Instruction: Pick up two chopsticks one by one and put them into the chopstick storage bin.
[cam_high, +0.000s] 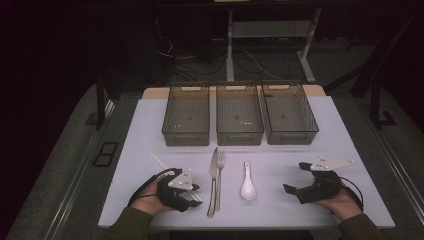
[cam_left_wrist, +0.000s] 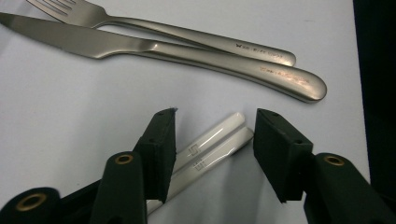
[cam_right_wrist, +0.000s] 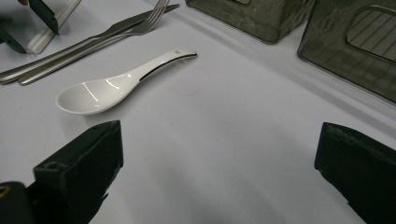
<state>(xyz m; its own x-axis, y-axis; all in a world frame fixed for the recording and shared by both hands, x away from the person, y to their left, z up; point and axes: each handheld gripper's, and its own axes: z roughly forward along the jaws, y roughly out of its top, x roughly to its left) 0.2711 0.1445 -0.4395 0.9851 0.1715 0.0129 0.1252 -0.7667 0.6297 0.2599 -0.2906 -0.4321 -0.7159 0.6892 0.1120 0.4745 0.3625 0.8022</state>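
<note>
Small square marks printed on white chopsticks (cam_left_wrist: 212, 142); knife (cam_left_wrist: 187, 49) engraving unreadable. Left gripper (cam_left_wrist: 215, 140) being lowered around chopsticks, jaws part-open, right-hand pad clear of them. Right gripper (cam_right_wrist: 219, 158) being held wide, empty.

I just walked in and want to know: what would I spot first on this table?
Three see-through bins stand in a row at the back of the white table. In front lie a knife and fork side by side, then a white spoon. At the left, the left gripper straddles white chopsticks, jaws apart.
</note>
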